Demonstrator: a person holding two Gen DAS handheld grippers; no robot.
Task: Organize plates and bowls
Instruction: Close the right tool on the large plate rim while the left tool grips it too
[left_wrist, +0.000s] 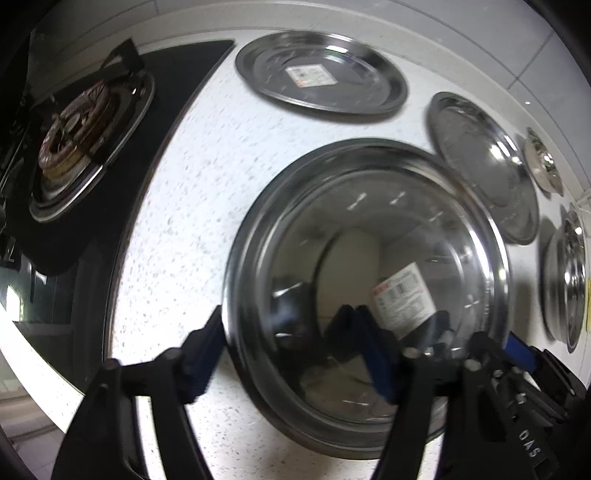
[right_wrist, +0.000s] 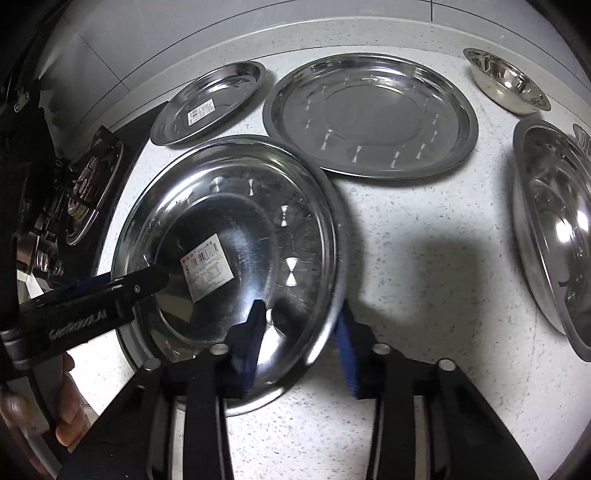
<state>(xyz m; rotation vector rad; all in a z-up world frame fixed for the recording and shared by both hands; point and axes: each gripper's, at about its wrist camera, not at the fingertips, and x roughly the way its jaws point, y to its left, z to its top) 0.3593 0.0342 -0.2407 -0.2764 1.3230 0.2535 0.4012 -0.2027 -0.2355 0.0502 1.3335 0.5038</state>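
A steel plate with a barcode label (left_wrist: 369, 295) (right_wrist: 229, 258) lies tilted on the white counter, lifted at one side. My left gripper (left_wrist: 295, 354) is open, its jaws straddling the plate's near-left rim; it shows at the left in the right wrist view (right_wrist: 122, 291). My right gripper (right_wrist: 301, 339) is open, its blue pads on either side of the plate's near-right rim. A smaller labelled plate (left_wrist: 321, 74) (right_wrist: 210, 103) and a large plate (left_wrist: 484, 166) (right_wrist: 373, 114) lie behind. A small bowl (right_wrist: 508, 81) (left_wrist: 543, 162) and a large bowl (right_wrist: 557, 229) (left_wrist: 567, 277) sit at the right.
A black gas hob with a burner (left_wrist: 77, 129) (right_wrist: 88, 177) borders the counter on the left. A tiled wall (right_wrist: 221, 29) runs along the back. Speckled counter (right_wrist: 424, 277) lies open between the plates and the large bowl.
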